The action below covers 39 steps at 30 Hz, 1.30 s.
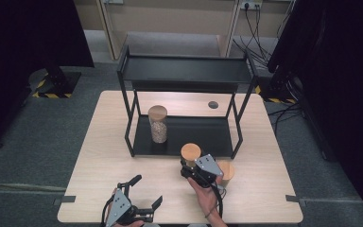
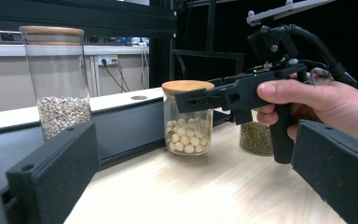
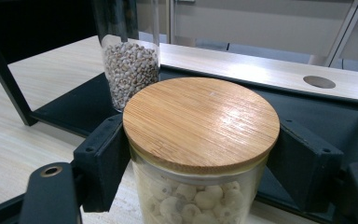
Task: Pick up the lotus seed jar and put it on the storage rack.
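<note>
A short glass jar (image 3: 200,154) with a bamboo lid, filled with pale round seeds, is seen standing on the wooden table (image 1: 99,156) just in front of the black two-tier rack (image 1: 184,71). It is bracketed by the right gripper (image 1: 192,166), whose jaws are set on either side of the glass just below the lid; contact appears made on both sides. The gripper is held by a hand (image 2: 317,105).

Just to the right of this jar, a second short jar (image 1: 226,171) holding green grains is noted on the table. A tall jar (image 1: 158,124) of small beige grains is observed upright on the rack's lower shelf, at its left end.

The left gripper (image 1: 146,194) is located near the table's front edge, well apart from the jars, with its jaws spread wide and nothing between them.

The table surface is light wood grain, with a round cable hole (image 1: 213,104) near the far edge. The table is set on grey carpet (image 1: 38,137); dark panels are recorded at both sides, and wall sockets with cables (image 1: 255,23) at the back.
</note>
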### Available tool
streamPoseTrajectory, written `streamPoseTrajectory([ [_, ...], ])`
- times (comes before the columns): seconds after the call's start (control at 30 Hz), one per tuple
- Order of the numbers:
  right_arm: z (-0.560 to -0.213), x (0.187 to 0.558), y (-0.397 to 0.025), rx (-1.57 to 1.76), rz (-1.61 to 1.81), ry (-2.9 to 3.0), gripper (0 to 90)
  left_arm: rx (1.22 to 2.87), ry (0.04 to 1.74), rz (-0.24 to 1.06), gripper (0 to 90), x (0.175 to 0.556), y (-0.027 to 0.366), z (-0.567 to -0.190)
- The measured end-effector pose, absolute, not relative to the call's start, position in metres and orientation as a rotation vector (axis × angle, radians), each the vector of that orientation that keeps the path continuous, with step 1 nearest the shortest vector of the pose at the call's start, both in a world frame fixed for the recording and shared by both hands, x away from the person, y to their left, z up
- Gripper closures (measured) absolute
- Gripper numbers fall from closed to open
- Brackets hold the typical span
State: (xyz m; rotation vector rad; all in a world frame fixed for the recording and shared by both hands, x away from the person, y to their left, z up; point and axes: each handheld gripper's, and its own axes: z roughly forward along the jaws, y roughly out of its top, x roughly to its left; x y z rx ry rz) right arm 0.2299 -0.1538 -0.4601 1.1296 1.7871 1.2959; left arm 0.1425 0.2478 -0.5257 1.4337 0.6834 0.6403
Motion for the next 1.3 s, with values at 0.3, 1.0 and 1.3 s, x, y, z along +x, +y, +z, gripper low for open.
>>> streamPoseTrajectory([
  [0.3, -0.448, 0.236, -0.147, 1.099, 1.310, 1.797, 25.3, 1.431, 0.685, 0.639, 0.5, 0.142, 0.248, -0.526],
  [1.0, -0.436, 0.276, -0.124, 1.127, 1.306, 1.779, 25.4, 1.431, 0.686, 0.641, 0.6, 0.142, 0.249, -0.525],
  [1.3, -0.438, 0.296, -0.115, 1.135, 1.271, 1.781, 25.3, 1.431, 0.686, 0.638, 0.6, 0.142, 0.249, -0.525],
])
